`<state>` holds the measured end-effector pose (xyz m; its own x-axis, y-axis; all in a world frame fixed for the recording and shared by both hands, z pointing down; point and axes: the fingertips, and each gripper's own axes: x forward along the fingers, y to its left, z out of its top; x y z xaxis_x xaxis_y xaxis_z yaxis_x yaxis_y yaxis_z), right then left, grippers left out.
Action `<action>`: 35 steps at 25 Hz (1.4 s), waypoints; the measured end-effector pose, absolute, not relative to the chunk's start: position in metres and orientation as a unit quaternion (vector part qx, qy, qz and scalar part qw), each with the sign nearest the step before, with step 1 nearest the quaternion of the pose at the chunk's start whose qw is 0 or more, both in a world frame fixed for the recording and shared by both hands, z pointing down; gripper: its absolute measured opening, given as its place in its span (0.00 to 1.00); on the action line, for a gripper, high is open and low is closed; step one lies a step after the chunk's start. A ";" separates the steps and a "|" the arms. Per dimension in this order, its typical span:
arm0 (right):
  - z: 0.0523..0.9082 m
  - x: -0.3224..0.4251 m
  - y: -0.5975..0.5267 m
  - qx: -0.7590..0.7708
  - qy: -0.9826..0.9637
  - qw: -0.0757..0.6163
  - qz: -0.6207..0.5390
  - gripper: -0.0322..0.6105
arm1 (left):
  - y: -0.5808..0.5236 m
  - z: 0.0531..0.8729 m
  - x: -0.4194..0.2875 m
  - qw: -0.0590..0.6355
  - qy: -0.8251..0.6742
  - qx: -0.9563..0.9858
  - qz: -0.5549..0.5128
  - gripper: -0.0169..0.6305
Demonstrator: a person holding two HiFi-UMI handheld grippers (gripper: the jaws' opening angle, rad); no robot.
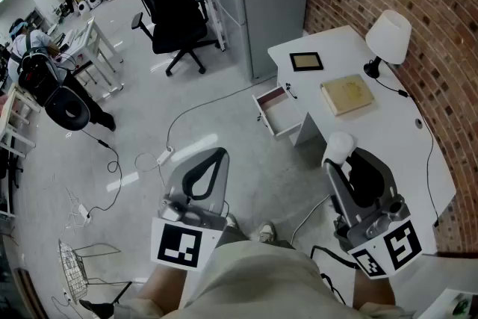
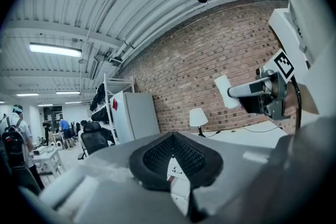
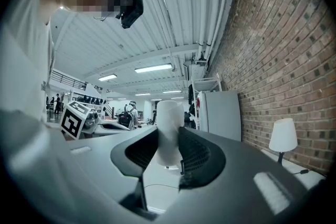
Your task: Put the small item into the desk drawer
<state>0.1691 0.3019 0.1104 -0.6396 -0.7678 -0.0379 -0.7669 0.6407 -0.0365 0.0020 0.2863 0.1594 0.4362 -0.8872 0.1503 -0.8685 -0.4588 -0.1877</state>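
**Step in hand:** carrying the item to the drawer. The right gripper (image 3: 168, 153) is clenched on the small white item (image 3: 168, 131), which stands upright between its pads. In the head view the item (image 1: 340, 145) is held over the floor just beside the near edge of the desk (image 1: 373, 142). It is not yet at the drawer. The left gripper (image 2: 172, 137) has its jaws closed together with nothing between them, and it hangs idle over open floor.

**Drawer:** the drawer (image 1: 280, 114) is already pulled out from the desk's left end. It looks empty and needs no further opening.

**Next move, as judged:** bring the right gripper forward and to the left until the item is above the drawer. Lower it inside the walls, then let go. The left gripper appears to have no part in this.

**Surroundings:**
- On the desk are a lamp (image 1: 388, 37), a black-framed tablet (image 1: 306, 61) and a tan book (image 1: 347, 95), all well apart from the drawer.
- An office chair (image 1: 175, 19) stands farther off.

**Obstructions:**
- A cable (image 1: 187, 114) trails over the floor towards the drawer and ends at a power strip (image 1: 164, 157) near the person's feet. This is a possible trip hazard.
- The path through the air is otherwise unobstructed.
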 end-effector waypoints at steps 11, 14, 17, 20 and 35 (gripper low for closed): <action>0.120 0.177 0.294 -0.431 0.902 0.020 -0.021 0.26 | 0.281 0.158 0.009 0.047 0.514 -0.848 -0.117 0.03; 0.124 0.175 0.294 -0.428 0.903 0.016 -0.024 0.26 | 0.280 0.160 0.009 0.045 0.514 -0.848 -0.120 0.03; 0.125 0.172 0.295 -0.425 0.905 0.017 -0.027 0.26 | 0.279 0.158 0.009 0.048 0.512 -0.849 -0.118 0.03; 0.127 0.172 0.293 -0.423 0.905 0.023 -0.037 0.26 | 0.279 0.160 0.013 0.047 0.510 -0.851 -0.117 0.03; 0.138 0.148 0.233 -0.431 0.901 0.016 -0.044 0.25 | 0.229 0.161 -0.001 0.054 0.501 -0.857 -0.104 0.03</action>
<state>0.1484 0.2332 0.1377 -0.6282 -0.7780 0.0084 -0.7751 0.6249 -0.0933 -0.0014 0.2286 0.1610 0.4759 -0.8707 0.1244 -0.8482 -0.4917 -0.1969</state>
